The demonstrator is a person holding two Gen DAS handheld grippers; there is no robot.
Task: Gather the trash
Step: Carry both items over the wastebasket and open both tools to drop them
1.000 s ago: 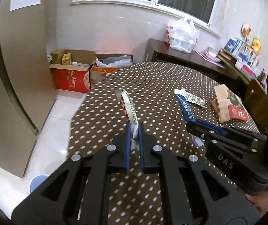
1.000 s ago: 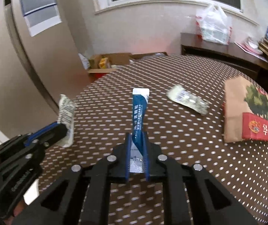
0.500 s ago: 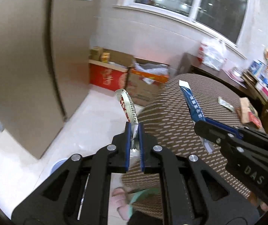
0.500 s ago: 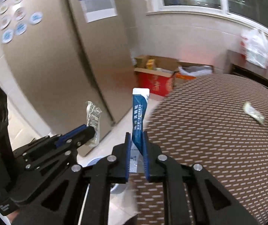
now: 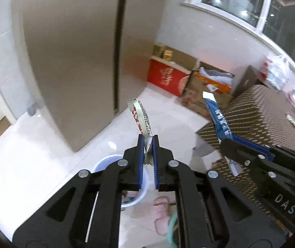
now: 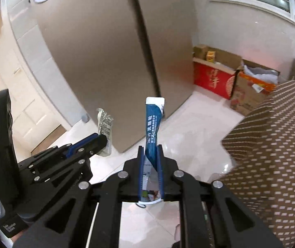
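**Two claws, two bits of trash**

The left claw (image 5: 148,144) is pinched tight on a silver wrapper (image 5: 140,118). The right claw (image 6: 150,155) is pinched tight on a blue packet (image 6: 153,128). Both are up over the floor, beside the dotted bench (image 6: 275,144). A pale bucket (image 5: 106,161) sits on the floor under the left claw.

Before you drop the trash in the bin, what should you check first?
1. Left gripper shut on the silver wrapper: ok.
2. Right gripper shut on the blue sachet: ok.
3. Pale blue bin on the floor in view, below the left gripper: ok.
4. Silver wrapper right over the bin's opening: cannot tell, the gripper hides most of it.
5. Blue sachet over the bin: not ok, the right wrist view shows only floor tiles below it.
6. Pink slipper beside the bin, outside the bin: ok.
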